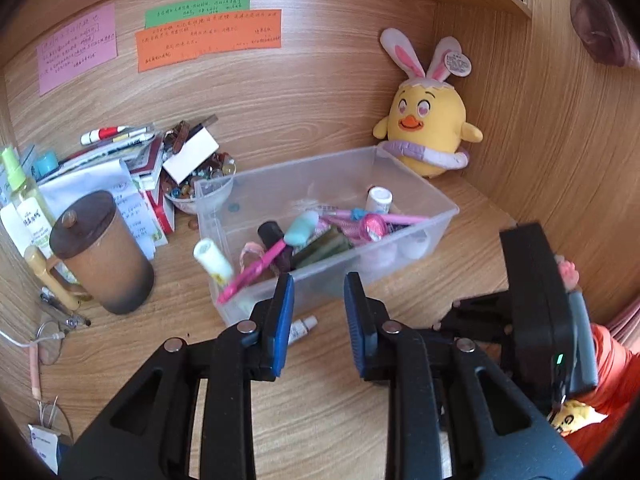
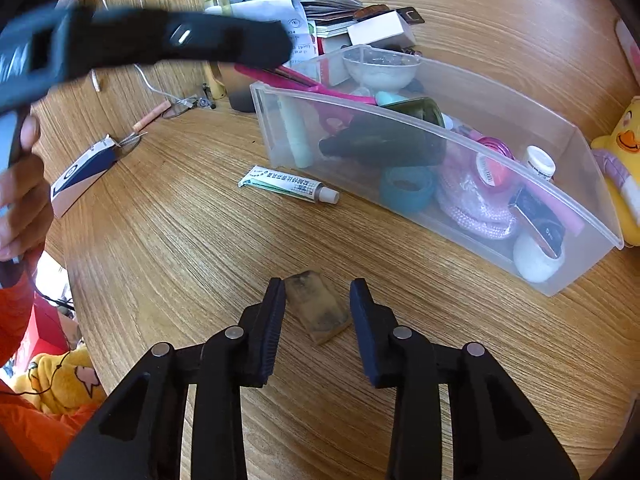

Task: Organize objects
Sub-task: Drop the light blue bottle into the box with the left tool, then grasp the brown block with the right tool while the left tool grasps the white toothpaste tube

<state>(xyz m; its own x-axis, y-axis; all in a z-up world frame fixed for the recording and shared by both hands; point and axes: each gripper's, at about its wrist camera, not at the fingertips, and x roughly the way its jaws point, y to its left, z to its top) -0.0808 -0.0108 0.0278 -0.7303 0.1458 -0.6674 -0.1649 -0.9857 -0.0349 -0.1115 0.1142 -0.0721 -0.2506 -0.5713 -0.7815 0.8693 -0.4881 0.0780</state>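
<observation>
On the left of the surface (image 2: pixel 168 240) a small blue-and-white box (image 2: pixel 82 176) lay apart from the rest, and nearer the middle a white ointment tube (image 2: pixel 288 186) rested just beside the near wall of the clear plastic bin (image 2: pixel 576 268), which already held pens, a dark bottle and small jars. Closest in, a flat, worn tan block (image 2: pixel 318 306) lay on the wood between the jaws of the right hand-held gripper (image 2: pixel 316 312); the left pad (image 2: pixel 276 316) sat against its edge while the right pad stood off it, so the jaws were released, grasping nothing. To do this pickup well, I judged the jaws should straddle the block squarely, reach down to the wood, and close on its long edges before lifting toward the bin on the far right. The left hand-held gripper (image 1: pixel 318 312) hovered empty, jaws apart, near the bin's near wall.
</observation>
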